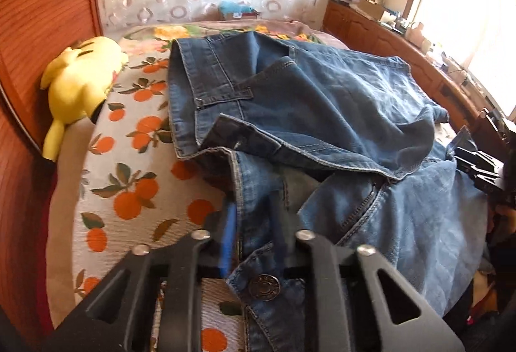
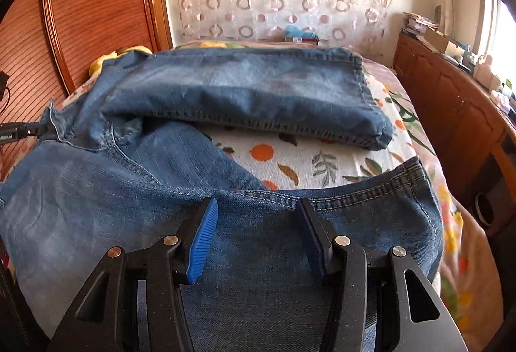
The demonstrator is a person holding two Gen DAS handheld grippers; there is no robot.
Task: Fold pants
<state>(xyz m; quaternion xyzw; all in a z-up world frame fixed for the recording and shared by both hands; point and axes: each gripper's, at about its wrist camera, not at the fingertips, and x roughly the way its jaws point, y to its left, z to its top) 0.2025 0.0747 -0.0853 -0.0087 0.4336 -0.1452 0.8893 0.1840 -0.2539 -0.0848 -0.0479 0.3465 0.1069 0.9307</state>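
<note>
Gripping the waistband beside the metal button (image 1: 263,286), the left tool (image 1: 258,242) in the left wrist view has denim bunched between its fingers, so it reads as clamped on the jeans (image 1: 322,113). The jeans lie on the orange-print bedspread (image 1: 129,177), the open fly and zipper just beyond the button and the rest of the seat heaped further off, towards the curtain. A yellow plush toy (image 1: 77,84) sits well to the left of the jeans by the wooden headboard, and the right tool shows dark at the jeans' right edge. In the right wrist view, the right tool (image 2: 256,239) has its blue pads (image 2: 203,245) set apart over the near leg, close to that leg's hem, holding nothing. The far leg lies across the bed beyond the near one, with a strip of bedspread bare between them. My reading is that this is the first fold, still being set up: the legs are spread, not stacked. Next, the right tool needs to close on the near hem, then both tools must lift together and carry this leg over onto the far one, seams aligned.
</note>
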